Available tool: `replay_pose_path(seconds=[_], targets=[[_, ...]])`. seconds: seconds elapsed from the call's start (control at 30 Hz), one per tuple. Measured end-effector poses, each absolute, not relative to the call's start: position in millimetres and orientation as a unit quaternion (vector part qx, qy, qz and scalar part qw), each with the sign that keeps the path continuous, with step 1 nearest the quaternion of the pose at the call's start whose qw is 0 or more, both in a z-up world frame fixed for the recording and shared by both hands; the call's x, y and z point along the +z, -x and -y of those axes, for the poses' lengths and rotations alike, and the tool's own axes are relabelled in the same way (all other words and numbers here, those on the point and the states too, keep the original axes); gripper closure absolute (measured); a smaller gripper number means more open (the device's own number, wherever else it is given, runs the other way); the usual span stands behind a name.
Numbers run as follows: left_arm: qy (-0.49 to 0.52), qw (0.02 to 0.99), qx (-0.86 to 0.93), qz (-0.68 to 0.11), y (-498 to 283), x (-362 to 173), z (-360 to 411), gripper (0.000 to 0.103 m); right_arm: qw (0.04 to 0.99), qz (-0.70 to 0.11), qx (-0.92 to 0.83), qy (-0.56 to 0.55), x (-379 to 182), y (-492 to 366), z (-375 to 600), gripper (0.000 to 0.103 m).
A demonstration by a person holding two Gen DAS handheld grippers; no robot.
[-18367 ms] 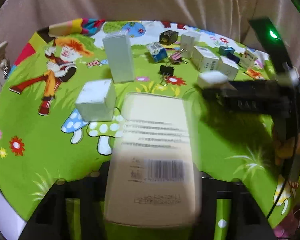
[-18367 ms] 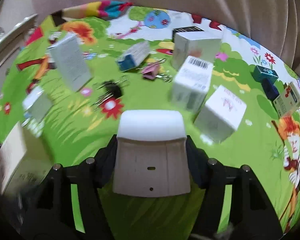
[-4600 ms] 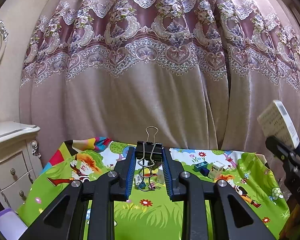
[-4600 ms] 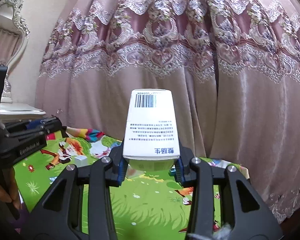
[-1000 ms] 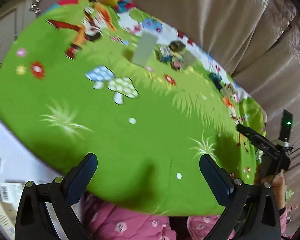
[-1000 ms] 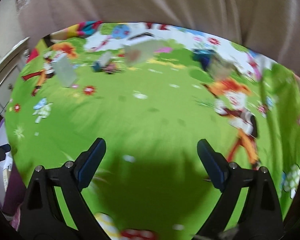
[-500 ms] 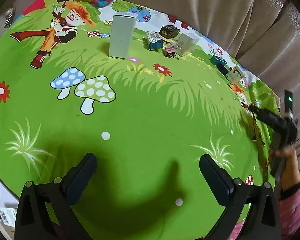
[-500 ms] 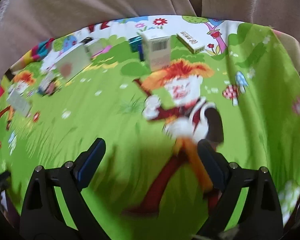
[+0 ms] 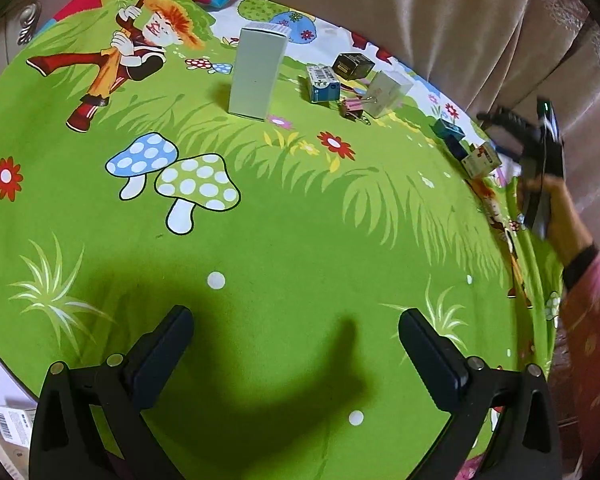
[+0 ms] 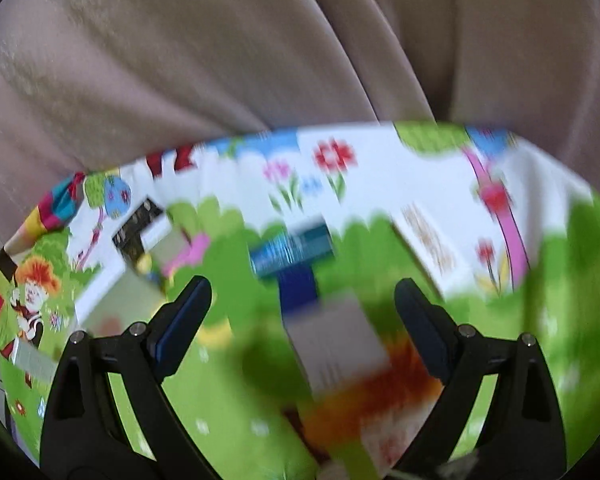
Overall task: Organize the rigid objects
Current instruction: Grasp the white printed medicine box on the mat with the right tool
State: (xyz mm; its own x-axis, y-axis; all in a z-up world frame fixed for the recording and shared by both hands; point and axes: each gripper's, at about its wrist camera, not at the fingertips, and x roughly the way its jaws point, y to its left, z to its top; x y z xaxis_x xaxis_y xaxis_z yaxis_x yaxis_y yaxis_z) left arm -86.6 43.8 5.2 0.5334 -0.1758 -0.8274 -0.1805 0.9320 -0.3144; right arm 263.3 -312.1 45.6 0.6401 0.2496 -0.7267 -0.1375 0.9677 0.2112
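Note:
My left gripper point(image 9: 296, 332) is open and empty above the near part of the green cartoon tablecloth point(image 9: 300, 220). Far ahead stand a tall pale box point(image 9: 258, 76), a blue-white box point(image 9: 323, 83), a black box point(image 9: 353, 66), a white box point(image 9: 389, 89) and a pink binder clip point(image 9: 354, 105). At the right edge sit a teal box point(image 9: 449, 129) and a small cream box point(image 9: 481, 160). My right gripper point(image 10: 302, 300) is open and empty; it shows in the left wrist view point(image 9: 540, 148) near those boxes. Its blurred view shows a teal box point(image 10: 292, 250) and a pale box point(image 10: 334, 340) between the jaws.
A pink curtain point(image 9: 440, 12) hangs behind the table. A cabinet with a metal handle point(image 9: 26, 26) stands at the far left. Boxes with barcodes point(image 9: 8, 428) lie below the table's near left edge. The person's pink sleeve point(image 9: 596, 320) is at the right.
Both open grippers have swung from off the table back over it. The right gripper has moved fast toward the boxes at the far right edge; its view is blurred.

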Motion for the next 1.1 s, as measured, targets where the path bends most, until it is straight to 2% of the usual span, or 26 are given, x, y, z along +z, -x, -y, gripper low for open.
replay_pose_path(seconds=[0.07,0.1,0.13,0.17,0.33,0.43,0.5,0.57,0.63,0.7,0.8,0.93,1.1], targets=[[0.166,0.858,-0.001,-0.485,87,5,-40,0.000,0.902,-0.420,0.098,-0.029,48,-278,299,0.013],[0.153,0.861,-0.003,-0.485,88,4,-38,0.000,0.898,-0.429,0.097,-0.010,46,-282,293,0.029],[0.145,0.862,-0.006,-0.486,88,4,-37,0.000,0.892,-0.442,0.091,0.015,42,-284,287,0.040],[0.139,0.862,-0.007,-0.487,87,3,-35,0.000,0.883,-0.460,0.079,0.043,36,-283,280,0.060],[0.147,0.862,-0.021,-0.486,89,4,-41,0.000,0.888,-0.442,0.090,0.090,33,-219,269,0.062],[0.172,0.860,-0.027,-0.479,91,6,-47,0.000,0.900,-0.416,0.076,0.103,38,-163,276,0.055],[0.190,0.862,-0.034,-0.468,94,6,-52,0.000,0.893,-0.432,0.091,0.084,40,-134,288,0.045],[0.197,0.864,-0.042,-0.461,97,6,-55,0.000,0.882,-0.454,0.119,0.052,38,-106,301,0.044],[0.201,0.865,-0.048,-0.457,98,7,-55,0.000,0.890,-0.435,0.128,0.053,47,-86,310,0.043],[0.207,0.863,-0.051,-0.457,97,7,-57,0.000,0.900,-0.409,0.140,0.053,62,-74,320,0.027],[0.208,0.860,-0.054,-0.464,95,7,-57,0.000,0.914,-0.378,0.140,0.046,87,-67,339,0.008],[0.201,0.859,-0.063,-0.467,95,7,-57,0.000,0.917,-0.380,0.120,0.021,96,-87,367,0.003],[0.213,0.863,-0.064,-0.454,99,7,-60,0.000,0.885,-0.455,0.096,-0.019,53,-126,379,0.003]])
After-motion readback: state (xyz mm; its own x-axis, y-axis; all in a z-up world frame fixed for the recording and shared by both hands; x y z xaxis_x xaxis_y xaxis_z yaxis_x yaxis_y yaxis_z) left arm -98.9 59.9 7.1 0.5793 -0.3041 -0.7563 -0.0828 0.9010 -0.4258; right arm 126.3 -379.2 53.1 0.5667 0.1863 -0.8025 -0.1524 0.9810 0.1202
